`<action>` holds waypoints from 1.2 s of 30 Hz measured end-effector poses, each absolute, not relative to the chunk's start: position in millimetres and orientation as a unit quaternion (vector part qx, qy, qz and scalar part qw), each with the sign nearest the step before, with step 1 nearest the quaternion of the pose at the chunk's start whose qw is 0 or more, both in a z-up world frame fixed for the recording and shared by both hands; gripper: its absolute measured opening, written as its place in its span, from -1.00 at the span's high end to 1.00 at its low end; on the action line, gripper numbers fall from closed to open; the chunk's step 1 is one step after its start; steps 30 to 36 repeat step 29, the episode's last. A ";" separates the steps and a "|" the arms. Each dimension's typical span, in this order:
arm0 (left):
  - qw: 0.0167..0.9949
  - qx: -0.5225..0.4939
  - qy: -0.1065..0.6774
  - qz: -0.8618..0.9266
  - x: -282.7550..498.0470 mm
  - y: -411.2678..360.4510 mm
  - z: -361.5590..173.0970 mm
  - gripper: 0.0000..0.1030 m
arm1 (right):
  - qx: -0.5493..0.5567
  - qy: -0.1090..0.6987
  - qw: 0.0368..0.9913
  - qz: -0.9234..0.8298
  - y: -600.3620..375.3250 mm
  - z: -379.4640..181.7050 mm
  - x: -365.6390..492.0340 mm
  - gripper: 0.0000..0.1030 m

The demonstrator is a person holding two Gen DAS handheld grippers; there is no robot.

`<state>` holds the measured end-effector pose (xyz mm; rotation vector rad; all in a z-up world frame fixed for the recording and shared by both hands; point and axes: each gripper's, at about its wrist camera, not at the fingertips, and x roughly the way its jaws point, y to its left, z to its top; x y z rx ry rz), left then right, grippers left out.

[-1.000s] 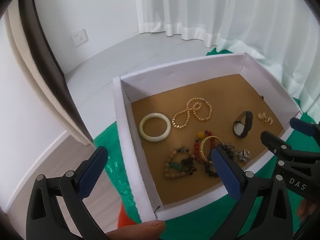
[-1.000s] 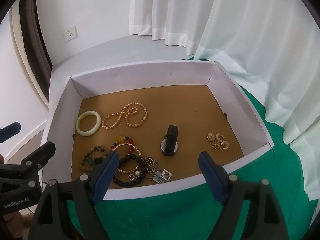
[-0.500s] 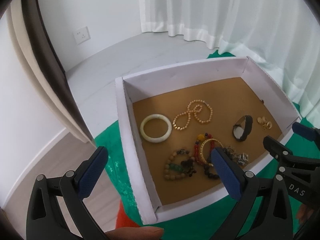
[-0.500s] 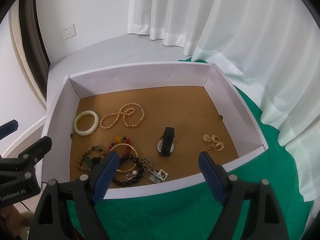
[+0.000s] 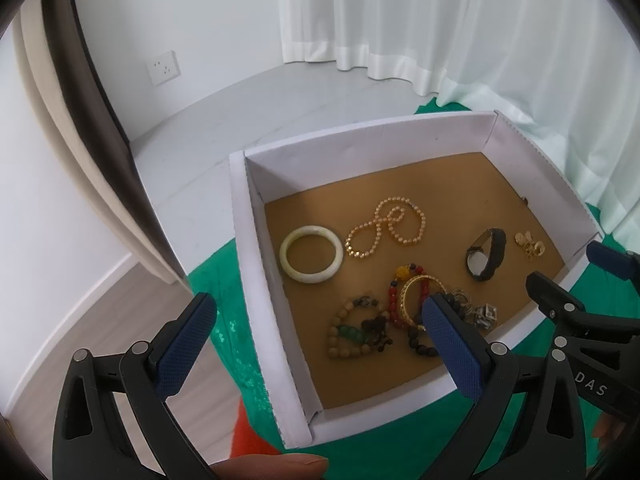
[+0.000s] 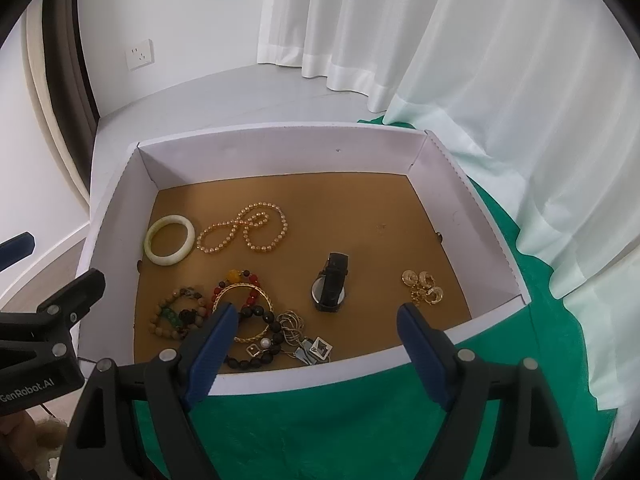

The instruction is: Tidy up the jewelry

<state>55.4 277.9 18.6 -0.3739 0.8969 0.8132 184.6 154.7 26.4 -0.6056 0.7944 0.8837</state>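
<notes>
A shallow white box (image 5: pixel 260 280) (image 6: pixel 116 216) with a brown floor lies on green cloth. In it are a pale jade bangle (image 5: pixel 311 254) (image 6: pixel 169 240), a gold bead necklace (image 5: pixel 386 226) (image 6: pixel 244 232), a black watch (image 5: pixel 486 254) (image 6: pixel 330 288) and gold earrings (image 5: pixel 530 243) (image 6: pixel 424 286). Near the front wall is a heap of bead bracelets with a gold bangle (image 5: pixel 416 300) (image 6: pixel 242 300) and small silver pieces (image 6: pixel 308 340). My left gripper (image 5: pixel 318 302) hovers open over the box's near left corner. My right gripper (image 6: pixel 316 312) hovers open above the front wall. Neither holds anything.
The green cloth (image 6: pixel 360 420) spreads under and in front of the box. White curtains (image 6: pixel 500 100) hang behind and to the right. Grey floor (image 5: pixel 240 120) and a wall socket (image 5: pixel 164 66) lie beyond. A thumb (image 5: pixel 276 466) shows at the bottom of the left wrist view.
</notes>
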 end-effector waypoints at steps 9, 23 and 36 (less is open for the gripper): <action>0.806 -0.175 0.420 0.379 56.0 278.8 18.1 -0.99 | -0.284 0.369 0.786 0.406 154.3 26.1 185.6 -0.62; 0.805 -0.174 0.421 0.380 56.7 278.2 16.9 -0.99 | -0.284 0.370 0.787 0.403 154.3 24.1 186.4 -0.62; 0.812 -0.157 0.409 0.386 57.7 272.1 18.6 -0.98 | -0.282 0.374 0.789 0.397 153.6 21.9 189.4 -0.62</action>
